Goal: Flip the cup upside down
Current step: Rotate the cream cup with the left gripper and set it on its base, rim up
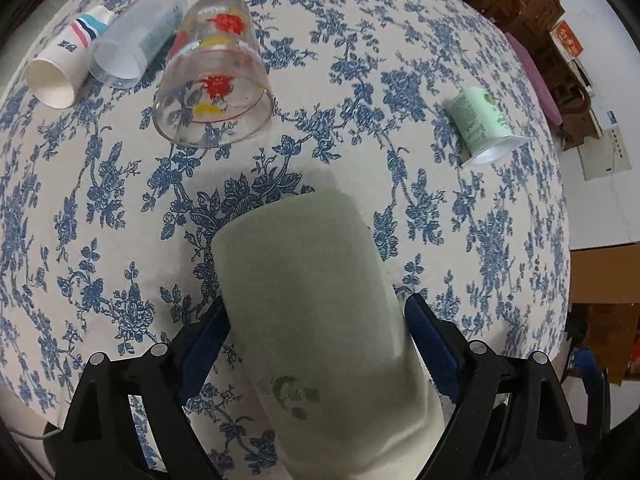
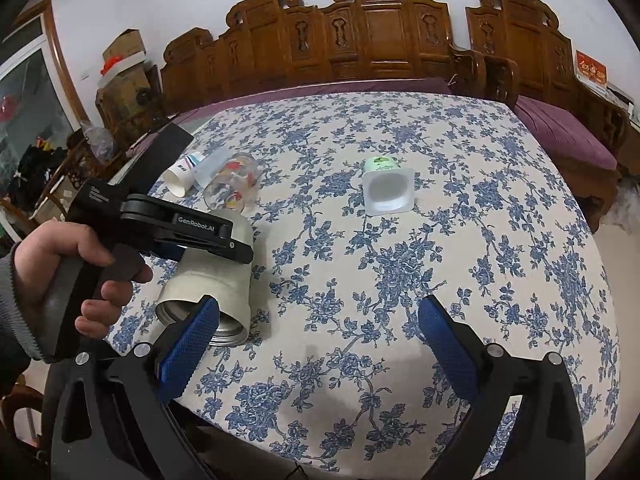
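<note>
A pale grey-green cup (image 1: 320,320) with a steel inside lies on its side on the flowered tablecloth. Its closed bottom points away from the left wrist camera. Its open mouth (image 2: 208,320) faces the near table edge in the right wrist view. My left gripper (image 1: 316,344) is shut on the cup's body, blue pads on both sides. It also shows in the right wrist view (image 2: 192,236), held from the left over the cup. My right gripper (image 2: 320,344) is open and empty, above the near table edge, right of the cup.
A painted glass (image 1: 214,76), a clear plastic cup (image 1: 136,36) and a striped paper cup (image 1: 68,64) lie on their sides at the far left. A green-and-white cup (image 1: 482,128) lies at the right. Carved wooden benches (image 2: 360,40) stand behind the table.
</note>
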